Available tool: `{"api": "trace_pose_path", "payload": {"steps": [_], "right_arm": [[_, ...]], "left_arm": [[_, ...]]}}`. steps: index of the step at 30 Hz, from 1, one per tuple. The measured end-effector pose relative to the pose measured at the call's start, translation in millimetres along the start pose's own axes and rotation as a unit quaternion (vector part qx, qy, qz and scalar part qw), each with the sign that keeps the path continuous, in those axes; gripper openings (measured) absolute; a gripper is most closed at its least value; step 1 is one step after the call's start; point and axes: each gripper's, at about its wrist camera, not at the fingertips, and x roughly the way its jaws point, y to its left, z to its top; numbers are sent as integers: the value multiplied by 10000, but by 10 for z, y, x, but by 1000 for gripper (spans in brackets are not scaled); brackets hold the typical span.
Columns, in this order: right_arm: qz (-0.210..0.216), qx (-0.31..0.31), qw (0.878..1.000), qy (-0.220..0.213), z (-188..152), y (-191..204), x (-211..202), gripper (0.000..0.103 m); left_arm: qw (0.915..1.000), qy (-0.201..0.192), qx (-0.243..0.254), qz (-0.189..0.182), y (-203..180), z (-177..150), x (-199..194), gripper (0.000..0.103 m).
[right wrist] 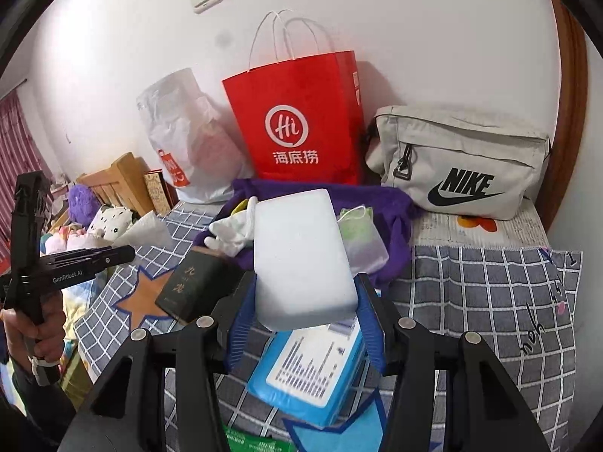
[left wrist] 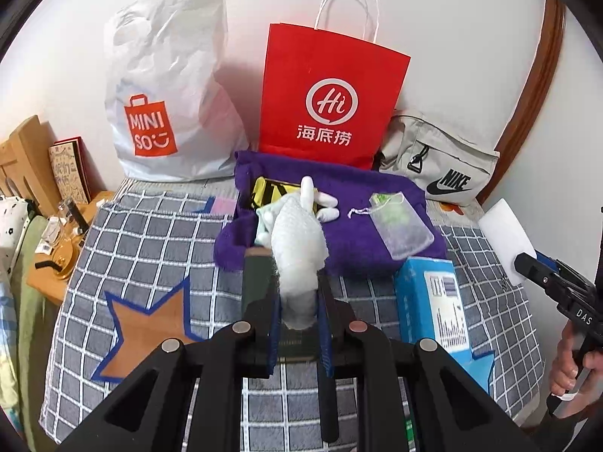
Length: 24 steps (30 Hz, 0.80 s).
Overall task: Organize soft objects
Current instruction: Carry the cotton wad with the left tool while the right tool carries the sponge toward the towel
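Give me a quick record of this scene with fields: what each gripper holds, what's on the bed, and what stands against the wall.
left gripper: shut on a white fuzzy cloth
right gripper: jaws closed on a white sponge block
bed surface: checked blanket, purple towel, mesh pouch, blue packet, dark box
against wall: white Miniso bag, red paper bag, grey Nike bag

Left gripper (left wrist: 297,293): matte black angular frame, four round silver pivot bolts, blue-edged fingers. Right gripper (right wrist: 301,297): same black frame, silver bolts, blue ribbed fingers; white "DAS" lettering on its side. Left unit's side reads "GenRobot.AI".
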Motion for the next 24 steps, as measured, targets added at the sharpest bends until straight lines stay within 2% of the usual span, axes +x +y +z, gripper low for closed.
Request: {"api": "trace_pose_path", "payload": {"steps": [8,16,24], "right_arm": [[-48,-61,9999,-68,230,-50,161,51],[55,-90,9999,-12,462,-93,466,51],[202,-103,9997,-130,757,-128,687,52]], "left_arm": [[10000,-12,-11,-2,-4,253,161,17],[9999,40,-141,81,133,453,359,17],[9995,5,-251,186,257,642,505,17]]}}
